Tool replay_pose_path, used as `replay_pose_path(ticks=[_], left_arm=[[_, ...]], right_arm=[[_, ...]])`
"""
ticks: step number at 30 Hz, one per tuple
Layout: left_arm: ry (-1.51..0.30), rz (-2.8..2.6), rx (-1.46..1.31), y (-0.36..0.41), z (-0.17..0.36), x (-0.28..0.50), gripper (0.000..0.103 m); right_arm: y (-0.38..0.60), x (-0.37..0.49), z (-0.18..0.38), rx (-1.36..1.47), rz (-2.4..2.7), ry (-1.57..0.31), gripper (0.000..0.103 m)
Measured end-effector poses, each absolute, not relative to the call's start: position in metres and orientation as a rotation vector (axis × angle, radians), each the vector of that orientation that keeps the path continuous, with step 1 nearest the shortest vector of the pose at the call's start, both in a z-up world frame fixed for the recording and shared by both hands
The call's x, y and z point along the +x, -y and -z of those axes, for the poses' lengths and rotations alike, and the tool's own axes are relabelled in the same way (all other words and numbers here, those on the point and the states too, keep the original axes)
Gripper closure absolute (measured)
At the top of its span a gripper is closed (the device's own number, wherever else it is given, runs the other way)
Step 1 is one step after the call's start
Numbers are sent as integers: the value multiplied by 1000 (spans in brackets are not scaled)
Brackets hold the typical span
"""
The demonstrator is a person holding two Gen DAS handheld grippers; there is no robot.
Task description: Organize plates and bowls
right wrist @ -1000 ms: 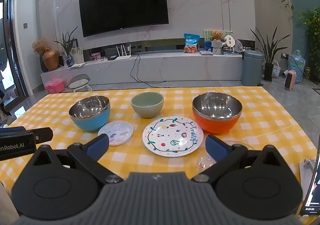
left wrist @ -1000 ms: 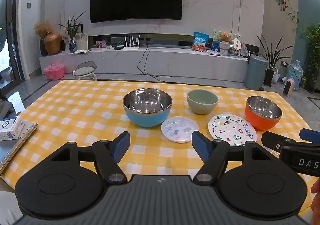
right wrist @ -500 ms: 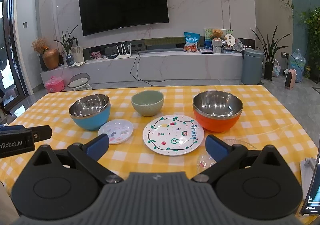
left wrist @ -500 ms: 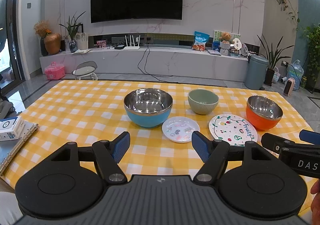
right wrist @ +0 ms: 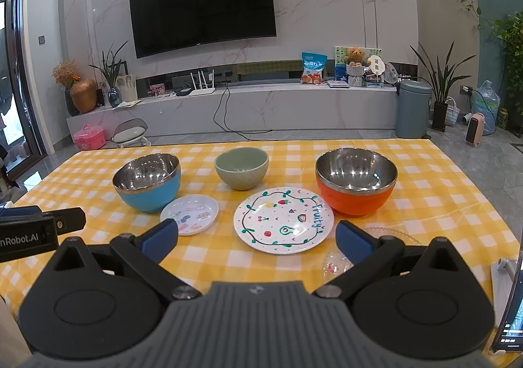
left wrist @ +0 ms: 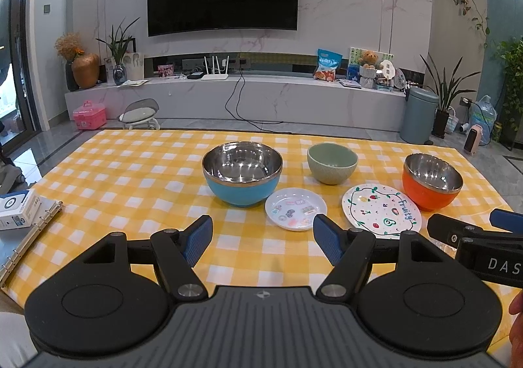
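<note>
On the yellow checked table stand a blue steel-lined bowl (left wrist: 242,178) (right wrist: 147,183), a pale green bowl (left wrist: 331,162) (right wrist: 241,168) and an orange steel-lined bowl (left wrist: 431,181) (right wrist: 355,183). In front of them lie a small white plate with stickers (left wrist: 295,208) (right wrist: 190,213) and a larger "Fruity" plate (left wrist: 380,211) (right wrist: 283,220). A clear glass plate (right wrist: 389,234) lies at the right, partly behind my right finger. My left gripper (left wrist: 263,242) hangs open near the table's front edge, short of the small plate. My right gripper (right wrist: 256,239) is open too, just before the Fruity plate. Neither holds anything.
A white box (left wrist: 16,209) and a ring binder (left wrist: 29,237) lie at the table's left edge. A phone on a stand (right wrist: 510,302) is at the right edge. Beyond the table are a TV wall, a low marble shelf and a bin (right wrist: 412,108).
Both grippers have eased slightly forward and down toward the dishes; the dishes sit a little larger and lower in view. Nothing was grasped or moved.
</note>
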State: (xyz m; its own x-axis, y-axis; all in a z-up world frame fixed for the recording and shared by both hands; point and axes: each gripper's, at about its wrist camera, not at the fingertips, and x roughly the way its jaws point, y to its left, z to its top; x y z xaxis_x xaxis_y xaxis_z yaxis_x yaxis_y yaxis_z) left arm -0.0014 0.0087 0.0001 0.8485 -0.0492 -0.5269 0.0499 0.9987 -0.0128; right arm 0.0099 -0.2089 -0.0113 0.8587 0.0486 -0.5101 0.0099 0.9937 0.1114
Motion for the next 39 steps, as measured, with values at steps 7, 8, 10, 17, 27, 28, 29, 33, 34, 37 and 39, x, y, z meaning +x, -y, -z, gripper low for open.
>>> replay_pose_path(ticks=[7, 8, 10, 17, 27, 28, 29, 33, 34, 37, 39], left_arm=[[-563, 55, 5, -9, 6, -2, 20], [-564, 54, 6, -10, 7, -2, 20], [-566, 52, 7, -10, 7, -2, 20], [-567, 50, 7, -10, 8, -3, 20], [-569, 50, 8, -9, 7, -3, 20], [-569, 50, 8, -10, 8, -3, 20], [-568, 50, 9, -9, 8, -3, 20], [-570, 51, 6, -10, 8, -3, 20], [-569, 52, 8, -9, 8, -3, 20], [-569, 50, 8, -10, 9, -4, 20], [-571, 51, 6, -10, 9, -4, 20]], right_arm=[[209, 10, 12, 109, -19, -540, 3], [209, 10, 12, 110, -19, -540, 3], [209, 11, 12, 109, -18, -542, 3], [209, 11, 12, 108, -18, -542, 3], [210, 10, 14, 106, -16, -547, 3], [210, 11, 14, 106, -16, -548, 3], [210, 10, 14, 106, -15, -548, 3], [209, 11, 15, 101, -15, -553, 3], [209, 11, 15, 98, -14, -555, 3], [208, 11, 15, 94, -14, -560, 3], [207, 11, 15, 91, -13, -566, 3]])
